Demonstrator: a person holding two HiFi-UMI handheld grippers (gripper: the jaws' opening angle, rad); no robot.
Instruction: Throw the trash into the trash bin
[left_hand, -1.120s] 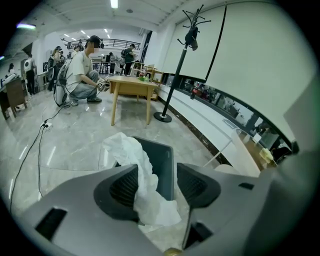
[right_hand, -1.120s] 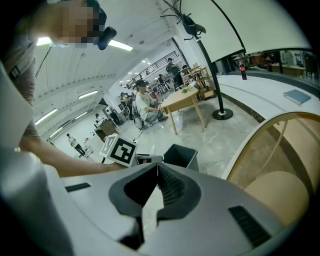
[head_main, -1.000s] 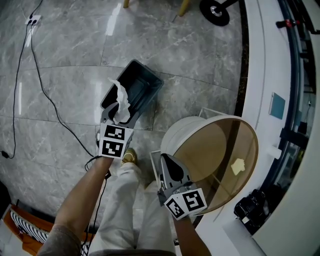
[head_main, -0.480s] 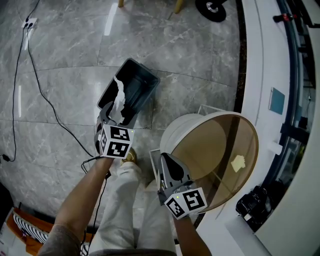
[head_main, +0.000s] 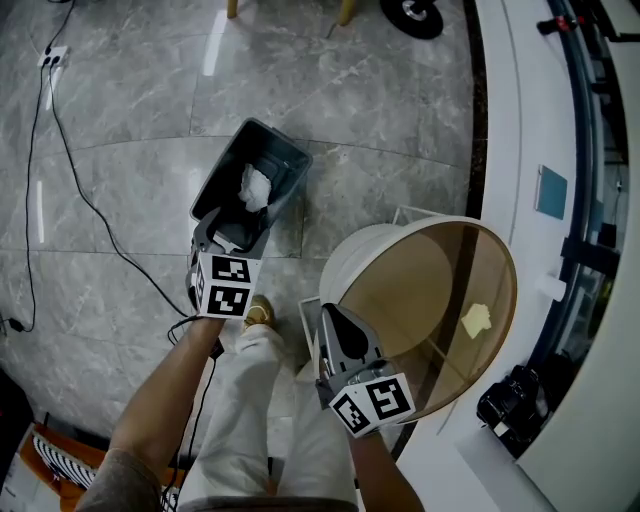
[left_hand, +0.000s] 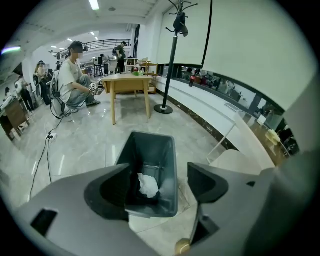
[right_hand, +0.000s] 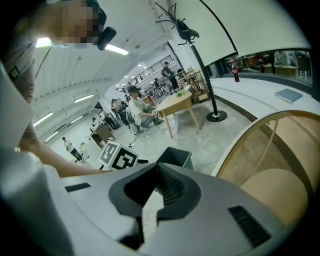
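Open floor (head_main: 380, 100) surrounds the bin (head_main: 232, 160); the round table (head_main: 420, 280) stands near its right.

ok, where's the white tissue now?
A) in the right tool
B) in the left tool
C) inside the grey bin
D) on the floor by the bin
C: the tissue lies inside the bin; the jaws of the left tool have just been opening, empty.

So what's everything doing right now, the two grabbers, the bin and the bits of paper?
left gripper: jaws have just been opening, now wide apart, nothing between them
right gripper: shut, empty
trash bin: upright, tissue inside
tissue: crumpled, in the bin
yellow scrap: lying on round table
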